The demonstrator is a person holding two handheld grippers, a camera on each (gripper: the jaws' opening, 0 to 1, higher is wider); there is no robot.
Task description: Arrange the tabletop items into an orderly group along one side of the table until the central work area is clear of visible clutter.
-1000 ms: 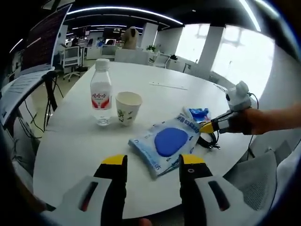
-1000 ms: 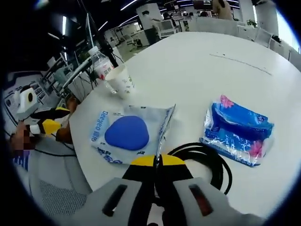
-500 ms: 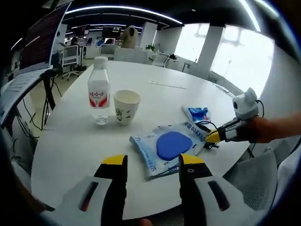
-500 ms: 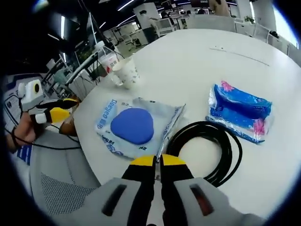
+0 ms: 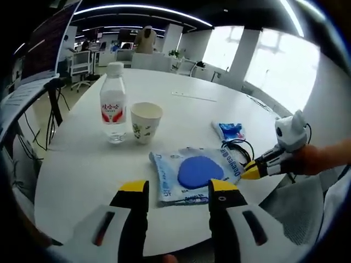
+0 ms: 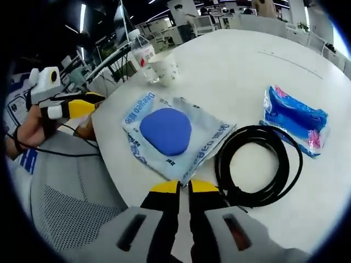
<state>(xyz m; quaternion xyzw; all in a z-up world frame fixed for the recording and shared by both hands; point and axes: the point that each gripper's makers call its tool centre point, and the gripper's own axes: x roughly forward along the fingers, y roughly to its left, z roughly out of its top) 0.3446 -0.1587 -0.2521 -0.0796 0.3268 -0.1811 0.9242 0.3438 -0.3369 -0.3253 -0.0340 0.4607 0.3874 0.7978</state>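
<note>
A clear pouch with a blue pad [image 5: 194, 172] [image 6: 167, 131] lies near the round white table's [image 5: 88, 170] edge. My right gripper [image 6: 184, 187] is shut on the pouch's corner and reaches in from the right in the left gripper view [image 5: 258, 170]. Beside it sit a black coiled cable [image 6: 258, 164] [image 5: 239, 149] and a blue tissue pack [image 6: 296, 118] [image 5: 230, 131]. A water bottle [image 5: 113, 104] [image 6: 142, 50] and a paper cup [image 5: 143, 121] [image 6: 166, 68] stand together. My left gripper [image 5: 177, 189] is open over the table edge, holding nothing, and appears at the left [image 6: 77, 107].
A thin pale strip [image 5: 194, 98] [image 6: 288, 61] lies on the far part of the table. A grey mesh chair [image 6: 71, 219] [image 5: 296, 211] stands under the edge by the right gripper. A screen on a stand [image 5: 38, 60] is off the table's left.
The right gripper has dragged the pouch by its corner toward the table edge, and the pouch has turned and slid past the cable. The bottle, cup and tissue pack have not moved.
</note>
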